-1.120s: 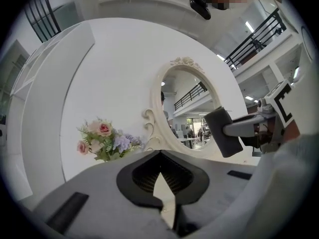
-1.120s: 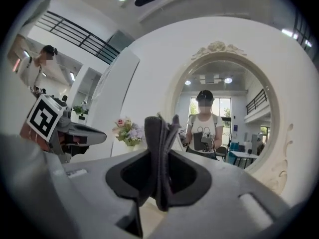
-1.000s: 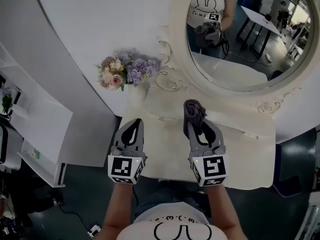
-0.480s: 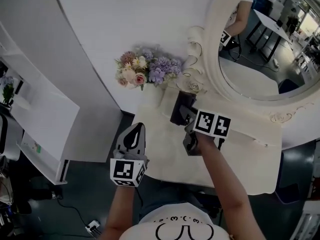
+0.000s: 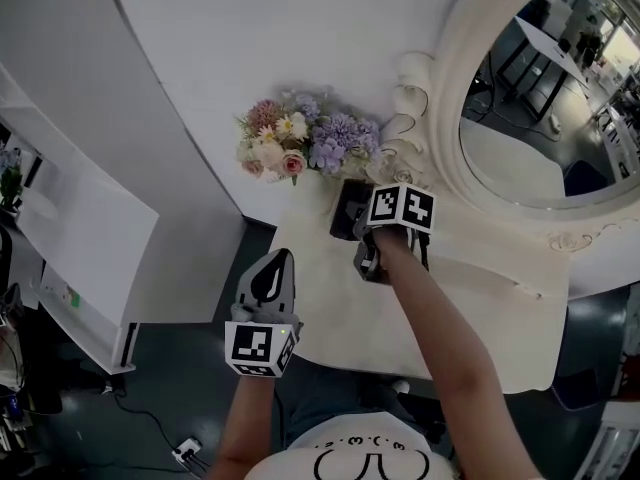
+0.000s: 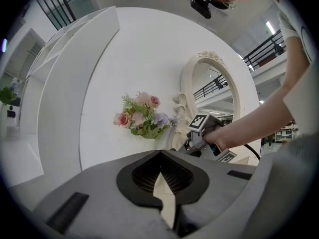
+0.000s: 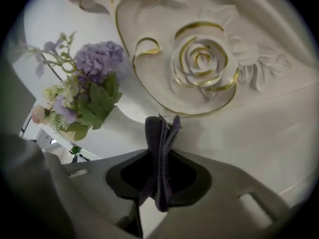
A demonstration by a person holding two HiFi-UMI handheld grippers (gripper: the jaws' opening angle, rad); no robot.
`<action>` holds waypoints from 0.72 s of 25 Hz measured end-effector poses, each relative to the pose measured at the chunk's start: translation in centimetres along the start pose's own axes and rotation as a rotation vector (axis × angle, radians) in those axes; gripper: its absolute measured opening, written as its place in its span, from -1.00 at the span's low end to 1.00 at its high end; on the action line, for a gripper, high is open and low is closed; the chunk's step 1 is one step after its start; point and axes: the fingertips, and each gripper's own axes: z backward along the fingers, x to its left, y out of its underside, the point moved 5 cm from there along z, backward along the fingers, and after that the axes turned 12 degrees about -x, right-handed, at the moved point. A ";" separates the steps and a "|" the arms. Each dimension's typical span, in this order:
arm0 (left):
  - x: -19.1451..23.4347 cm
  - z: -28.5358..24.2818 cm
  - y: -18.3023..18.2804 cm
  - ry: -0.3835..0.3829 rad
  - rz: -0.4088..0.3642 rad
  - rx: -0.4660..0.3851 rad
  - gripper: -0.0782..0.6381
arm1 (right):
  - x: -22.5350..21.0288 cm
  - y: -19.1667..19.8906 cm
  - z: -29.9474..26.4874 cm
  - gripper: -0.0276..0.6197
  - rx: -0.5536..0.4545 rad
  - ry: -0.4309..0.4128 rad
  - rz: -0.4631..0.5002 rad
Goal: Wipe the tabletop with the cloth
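A dark grey-purple cloth is bunched between the jaws of my right gripper, which is shut on it. The gripper reaches to the back left corner of the cream tabletop, and the cloth is at the tabletop surface beside the flowers. In the right gripper view the folded cloth sticks out of the right gripper toward the mirror frame's carved rose. My left gripper hovers at the table's front left edge, shut and empty. In its own view the left gripper looks toward the right gripper.
A bunch of pink and purple flowers stands at the table's back left. A large oval mirror with an ornate cream frame lines the back. White shelving stands to the left of the table. A white wall is behind.
My right gripper has carried the cloth from the front middle of the table to the back left corner by the flowers. The left gripper has stayed near the front edge.
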 end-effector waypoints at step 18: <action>-3.3 -0.9 1.5 0.005 0.022 0.036 -0.79 | -4.3 -1.1 1.5 -0.64 0.005 0.027 0.014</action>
